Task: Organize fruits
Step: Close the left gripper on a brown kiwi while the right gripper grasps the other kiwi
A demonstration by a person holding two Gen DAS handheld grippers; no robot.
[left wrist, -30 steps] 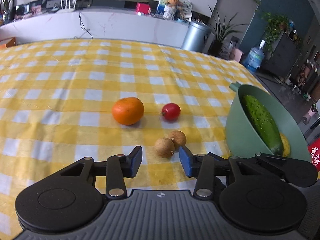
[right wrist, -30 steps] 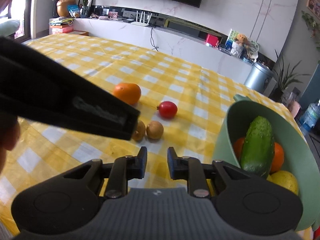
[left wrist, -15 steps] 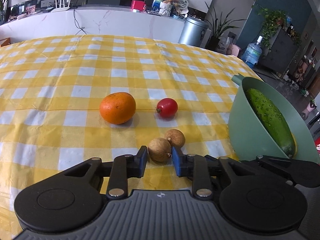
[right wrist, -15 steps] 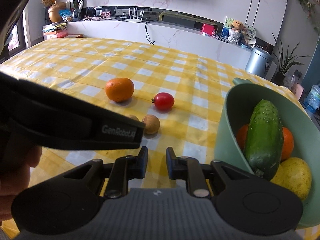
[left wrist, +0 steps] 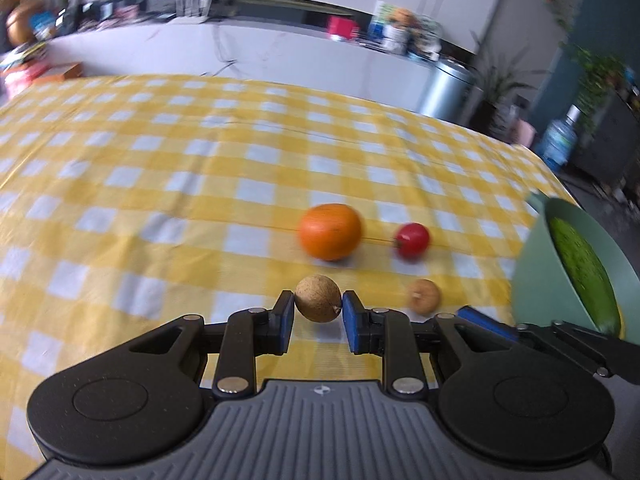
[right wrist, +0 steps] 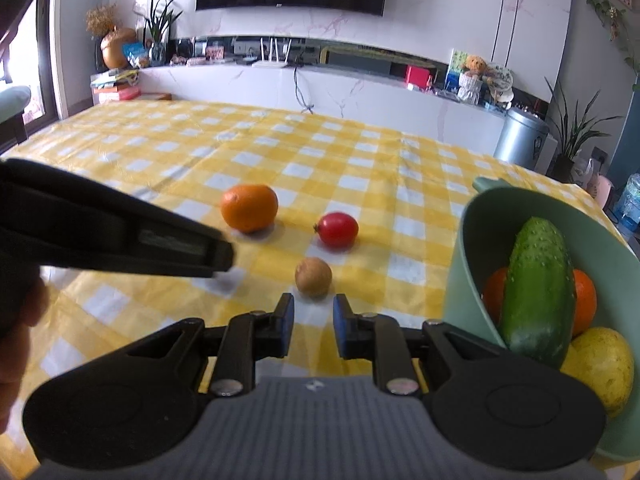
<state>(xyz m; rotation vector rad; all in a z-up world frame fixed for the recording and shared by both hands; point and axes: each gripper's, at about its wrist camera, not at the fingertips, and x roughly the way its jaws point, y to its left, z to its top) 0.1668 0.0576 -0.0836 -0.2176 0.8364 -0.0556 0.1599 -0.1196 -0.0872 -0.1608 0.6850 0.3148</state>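
My left gripper [left wrist: 318, 312] is shut on a small round brown fruit [left wrist: 318, 304], pinched between its blue pads above the yellow checked cloth. A second brown fruit [left wrist: 424, 302] lies to its right, with an orange [left wrist: 330, 232] and a red tomato [left wrist: 412, 240] beyond. In the right wrist view my right gripper [right wrist: 313, 320] is shut with nothing between its pads, just short of the lying brown fruit [right wrist: 313, 276]. The green bowl [right wrist: 460, 240] at the right holds a cucumber [right wrist: 536, 288], oranges [right wrist: 584, 304] and a yellow fruit [right wrist: 600, 364].
The left tool's black body [right wrist: 120, 236] crosses the left side of the right wrist view, with a hand behind it. The checked tablecloth [left wrist: 160, 184] stretches far to the left and back. A white counter, a bin and plants stand beyond the table.
My left gripper closed on the nearer brown fruit and carried it left, away from its neighbour. The right gripper stayed shut and in place.
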